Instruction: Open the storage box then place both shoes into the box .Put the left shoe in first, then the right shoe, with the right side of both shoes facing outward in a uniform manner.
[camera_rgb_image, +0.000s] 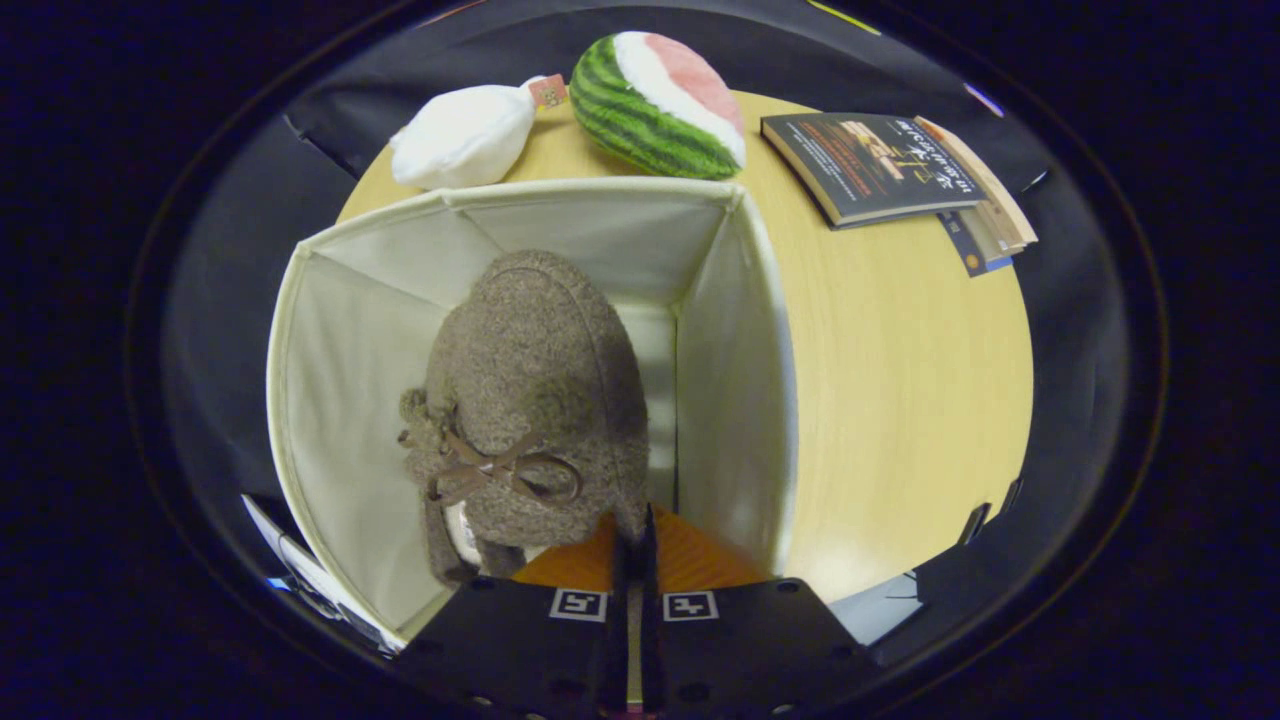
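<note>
The gripper pinches the heel edge of a brown fuzzy shoe between both fingers, holding it toe-down inside the open cream storage box near the tabletop's left edge.

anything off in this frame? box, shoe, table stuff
Nothing damaged or spilled. The brown fuzzy shoe hangs toe-first in the open storage box, held by its rear edge between the closed fingers. The watermelon plush, white plush and books lie on the table beyond the box.
</note>
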